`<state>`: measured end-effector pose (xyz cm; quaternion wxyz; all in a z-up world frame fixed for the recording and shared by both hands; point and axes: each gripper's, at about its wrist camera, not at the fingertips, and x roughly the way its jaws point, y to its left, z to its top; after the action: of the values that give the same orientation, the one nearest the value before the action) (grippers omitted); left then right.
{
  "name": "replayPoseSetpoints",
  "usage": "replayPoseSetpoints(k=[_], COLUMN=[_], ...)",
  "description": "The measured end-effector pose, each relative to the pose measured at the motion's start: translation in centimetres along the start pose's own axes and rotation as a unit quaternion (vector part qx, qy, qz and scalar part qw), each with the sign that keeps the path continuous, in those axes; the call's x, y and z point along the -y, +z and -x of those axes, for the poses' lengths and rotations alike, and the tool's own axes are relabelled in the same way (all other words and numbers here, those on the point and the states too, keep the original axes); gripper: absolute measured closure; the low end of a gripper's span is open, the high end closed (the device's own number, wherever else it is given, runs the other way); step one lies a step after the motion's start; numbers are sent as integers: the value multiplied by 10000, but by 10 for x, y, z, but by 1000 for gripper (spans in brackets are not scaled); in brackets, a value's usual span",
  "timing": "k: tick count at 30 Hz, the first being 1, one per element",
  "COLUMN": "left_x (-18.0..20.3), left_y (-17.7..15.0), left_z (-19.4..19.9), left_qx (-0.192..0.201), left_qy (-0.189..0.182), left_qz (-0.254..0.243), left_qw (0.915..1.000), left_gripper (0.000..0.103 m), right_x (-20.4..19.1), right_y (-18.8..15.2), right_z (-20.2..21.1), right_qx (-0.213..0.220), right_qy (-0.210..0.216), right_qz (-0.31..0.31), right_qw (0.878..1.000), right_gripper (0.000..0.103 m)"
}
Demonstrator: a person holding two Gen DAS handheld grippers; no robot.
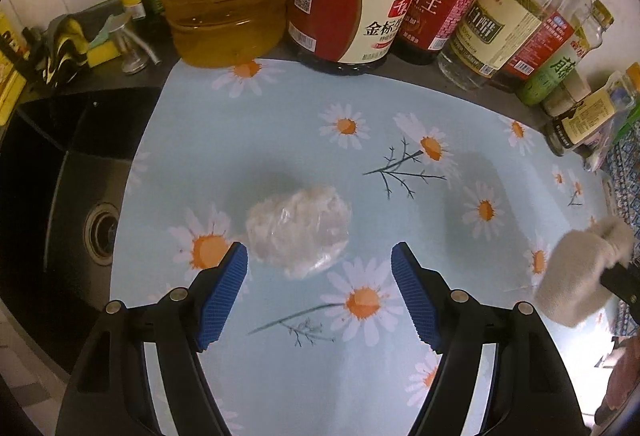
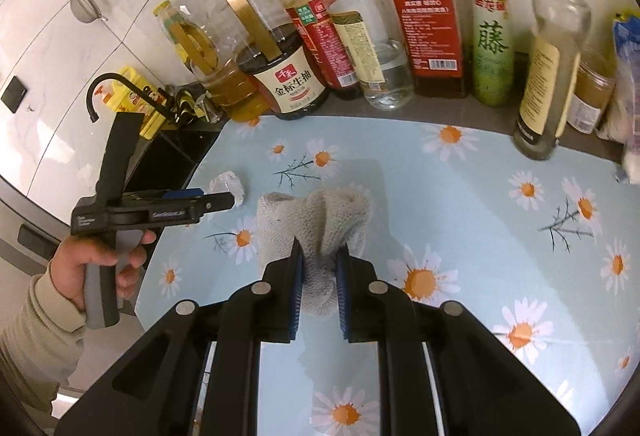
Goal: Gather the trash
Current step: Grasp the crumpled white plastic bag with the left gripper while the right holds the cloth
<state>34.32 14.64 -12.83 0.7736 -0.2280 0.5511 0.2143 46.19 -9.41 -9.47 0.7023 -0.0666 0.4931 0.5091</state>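
Daisy-printed blue cloth (image 1: pixel 280 140) is spread over the worktop (image 2: pixel 400 110), with a dark sink (image 1: pixel 72 196) at nine o'clock in the left wrist view. Bottles are lined up along the twelve o'clock edge, among them an oil jug (image 1: pixel 224 4) and a soy sauce bottle (image 1: pixel 344 8). A grey knitted rag (image 2: pixel 320 220) is gripped between the clenched fingers of the right gripper (image 2: pixel 319 256) and is held off the cloth. The left gripper (image 1: pixel 319 256), held in a hand (image 2: pixel 100 260) at nine o'clock in the right wrist view, is kept spread, nothing between its fingers. A crumpled plastic wad (image 1: pixel 298 232) lies on the cloth just ahead of them, toward twelve o'clock.
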Motion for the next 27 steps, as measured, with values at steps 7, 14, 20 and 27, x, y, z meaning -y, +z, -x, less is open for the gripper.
replayPoseSetpoints(k=[7,14,20,27], left_x=[-4,-3,-7,-16], left_y=[8,6,-2,-24], left_z=[-9,-11,-2,28], left_qx=[-2,-19,67,268], left_qy=[42,-89,-152,-324], left_qz=[-107,-277,-376,-433], left_qw=[9999,9996,9992,9982], left_gripper=[33,48,50,50], right_x=[-5,-11,-22,-42], right_y=[-10,-21,-28,-37], right_z=[2,3,3,4], right_qx=[7,15,32,32], right_qy=[-105,-195,-236,-258], right_qz=[-143,-270,-264,-202], right_qw=[9998,9994,9994,9995], right_gripper=[87,87,87,87])
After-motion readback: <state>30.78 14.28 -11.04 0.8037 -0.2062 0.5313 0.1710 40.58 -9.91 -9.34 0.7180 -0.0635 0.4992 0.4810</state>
